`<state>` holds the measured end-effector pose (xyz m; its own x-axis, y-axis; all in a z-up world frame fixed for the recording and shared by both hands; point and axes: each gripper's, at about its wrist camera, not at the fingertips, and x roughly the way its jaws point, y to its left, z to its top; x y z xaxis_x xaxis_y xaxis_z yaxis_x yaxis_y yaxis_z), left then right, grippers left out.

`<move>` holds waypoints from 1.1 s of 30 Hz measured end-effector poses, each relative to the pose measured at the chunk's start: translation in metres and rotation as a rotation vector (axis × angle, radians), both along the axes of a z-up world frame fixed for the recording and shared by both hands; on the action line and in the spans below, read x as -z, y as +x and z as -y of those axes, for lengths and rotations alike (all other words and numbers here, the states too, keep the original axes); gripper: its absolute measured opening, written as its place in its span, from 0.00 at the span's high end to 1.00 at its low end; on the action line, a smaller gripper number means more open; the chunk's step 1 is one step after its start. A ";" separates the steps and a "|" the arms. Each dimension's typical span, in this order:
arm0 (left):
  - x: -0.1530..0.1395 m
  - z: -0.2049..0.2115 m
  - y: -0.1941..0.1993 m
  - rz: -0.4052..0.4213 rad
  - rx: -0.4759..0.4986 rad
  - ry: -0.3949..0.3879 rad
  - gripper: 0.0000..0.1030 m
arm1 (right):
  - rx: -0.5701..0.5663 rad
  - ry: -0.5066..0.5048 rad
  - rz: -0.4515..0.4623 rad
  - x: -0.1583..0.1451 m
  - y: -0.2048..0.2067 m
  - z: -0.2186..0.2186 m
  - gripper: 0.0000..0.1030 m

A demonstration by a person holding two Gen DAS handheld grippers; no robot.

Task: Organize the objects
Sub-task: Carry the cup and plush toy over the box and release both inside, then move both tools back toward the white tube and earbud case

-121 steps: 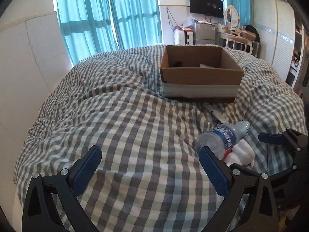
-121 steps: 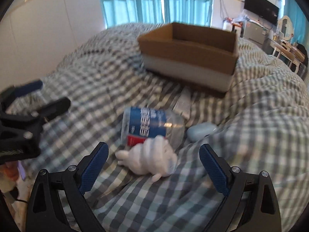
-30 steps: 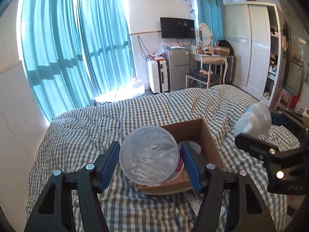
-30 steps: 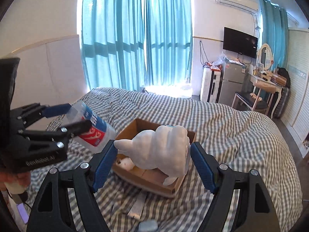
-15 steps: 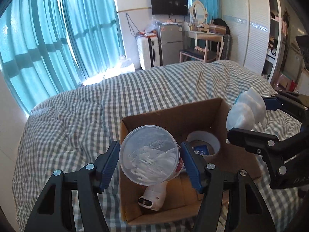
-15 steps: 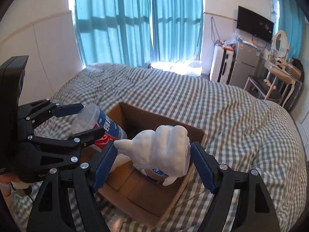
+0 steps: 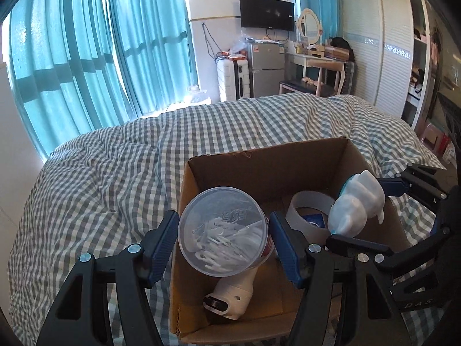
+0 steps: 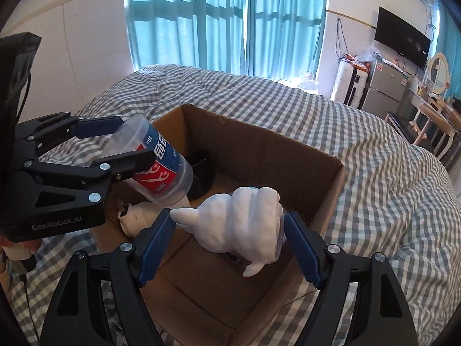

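Left gripper [image 7: 223, 243]: blue pads clenched on a clear jar [image 7: 223, 230], its round end facing the lens, white bits inside. In the right view the jar [image 8: 161, 164] shows a red-and-blue label and tilts down toward 4 o'clock, over the box's near-left part.

Right gripper [image 8: 229, 239]: pads clamped on a white toy [image 8: 240, 223], pointed tip toward 9 o'clock, one nub hanging at 5 o'clock. In the left view the toy [image 7: 355, 204] sits at 3 o'clock from the jar, above the box's right side.

Box [image 7: 265, 170]: open brown cardboard, directly beneath both held things. Inside: a white camera [image 7: 233, 294] at 6 o'clock under the jar, and a white ring [image 7: 309, 201] between jar and toy.

Box rests on a checked duvet [image 7: 115, 178]. Teal curtains [image 7: 86, 57] at 11 o'clock, TV [image 7: 267, 13] at 12.
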<state>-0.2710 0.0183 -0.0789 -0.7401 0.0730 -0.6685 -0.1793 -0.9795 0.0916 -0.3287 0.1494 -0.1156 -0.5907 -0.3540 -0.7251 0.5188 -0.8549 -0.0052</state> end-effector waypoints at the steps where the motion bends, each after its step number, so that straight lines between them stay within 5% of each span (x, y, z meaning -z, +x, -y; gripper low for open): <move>1: 0.001 0.000 0.000 0.001 0.001 -0.003 0.36 | 0.002 -0.006 0.000 0.000 0.000 0.000 0.25; 8: 0.008 -0.009 0.009 -0.024 0.006 -0.066 0.34 | 0.012 -0.108 -0.042 -0.008 0.016 -0.008 0.18; 13: 0.004 -0.009 0.018 -0.019 -0.002 -0.043 0.15 | 0.034 -0.138 -0.071 -0.022 0.030 -0.012 0.11; 33: -0.093 0.026 0.125 -0.037 -0.047 0.102 0.01 | 0.168 -0.154 -0.235 -0.128 0.153 -0.043 0.11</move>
<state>-0.1456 -0.0078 0.0138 -0.7684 0.1035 -0.6315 -0.1311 -0.9914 -0.0030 -0.1760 0.1922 0.0120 -0.7953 -0.3324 -0.5070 0.3701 -0.9286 0.0281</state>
